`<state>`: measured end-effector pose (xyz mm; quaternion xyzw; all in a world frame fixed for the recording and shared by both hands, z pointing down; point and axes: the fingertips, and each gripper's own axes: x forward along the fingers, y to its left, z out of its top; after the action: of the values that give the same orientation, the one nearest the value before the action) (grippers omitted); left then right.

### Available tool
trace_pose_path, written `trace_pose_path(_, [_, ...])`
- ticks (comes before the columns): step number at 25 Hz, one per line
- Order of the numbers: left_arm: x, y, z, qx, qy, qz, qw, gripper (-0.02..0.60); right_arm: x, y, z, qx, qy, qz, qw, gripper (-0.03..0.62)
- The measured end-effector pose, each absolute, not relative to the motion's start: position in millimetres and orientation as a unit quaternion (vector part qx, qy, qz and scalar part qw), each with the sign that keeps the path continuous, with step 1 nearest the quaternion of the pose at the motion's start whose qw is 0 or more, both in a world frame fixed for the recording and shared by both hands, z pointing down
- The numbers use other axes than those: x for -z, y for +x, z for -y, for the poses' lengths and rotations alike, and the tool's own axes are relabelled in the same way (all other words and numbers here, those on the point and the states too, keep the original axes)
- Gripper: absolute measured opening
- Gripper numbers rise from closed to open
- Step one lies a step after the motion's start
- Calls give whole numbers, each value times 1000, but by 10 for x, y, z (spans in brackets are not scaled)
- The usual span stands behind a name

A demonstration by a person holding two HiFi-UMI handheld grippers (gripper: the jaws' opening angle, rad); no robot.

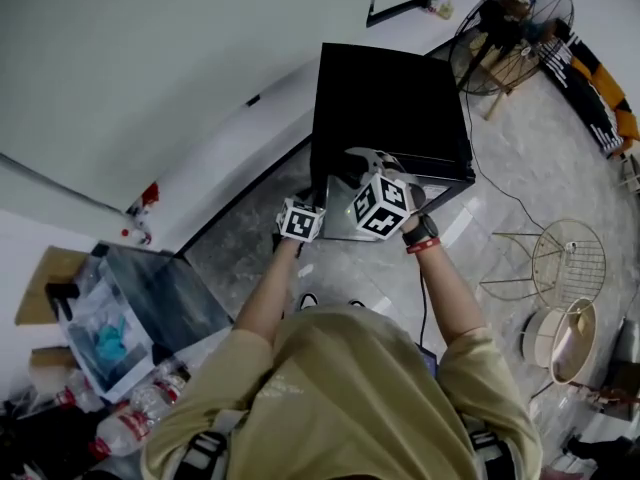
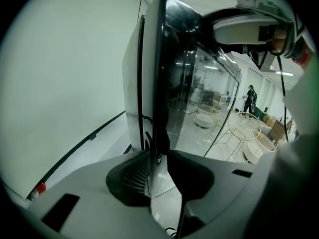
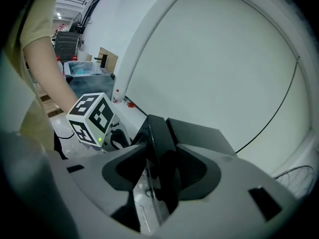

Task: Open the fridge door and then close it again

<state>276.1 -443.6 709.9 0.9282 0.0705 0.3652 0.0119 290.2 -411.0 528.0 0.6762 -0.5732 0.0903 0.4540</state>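
A small black fridge (image 1: pixel 390 108) stands against the white wall, its glass door (image 1: pixel 340 223) swung a little way out toward me. In the head view my left gripper (image 1: pixel 316 206) is at the door's free edge and my right gripper (image 1: pixel 366 164) is just above it at the door's top corner. The left gripper view has the door's dark edge (image 2: pixel 157 73) running up between the pads of the left gripper (image 2: pixel 158 156), which press on it. In the right gripper view the right gripper (image 3: pixel 162 166) is shut on the door's black top edge (image 3: pixel 159 133). The left gripper's marker cube (image 3: pixel 92 118) shows beside it.
A standing fan (image 1: pixel 510 33) is behind the fridge to the right. Wire fan guards (image 1: pixel 568 258) and a white bowl-shaped shell (image 1: pixel 560 338) lie on the floor at right. A glass case (image 1: pixel 150 308) and plastic bottles (image 1: pixel 130 418) are at my left.
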Motion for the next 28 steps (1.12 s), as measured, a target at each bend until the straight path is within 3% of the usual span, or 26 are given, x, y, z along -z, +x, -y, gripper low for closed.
trace_pose_path(12, [-7073,2758,4444,-369,926,-86,0,104,-5267,2919,4081,-91,683,573,444,199])
trace_pose_path(20, [-6247,2587,4439,-291,953,-80,23,103,-4923,2988,3756,-110,767,540,329,201])
trace_pose_path(28, [-5329,2501,4318,-188,980,-60,36,83,-4679,3021,3186,-131,836,491,208,127])
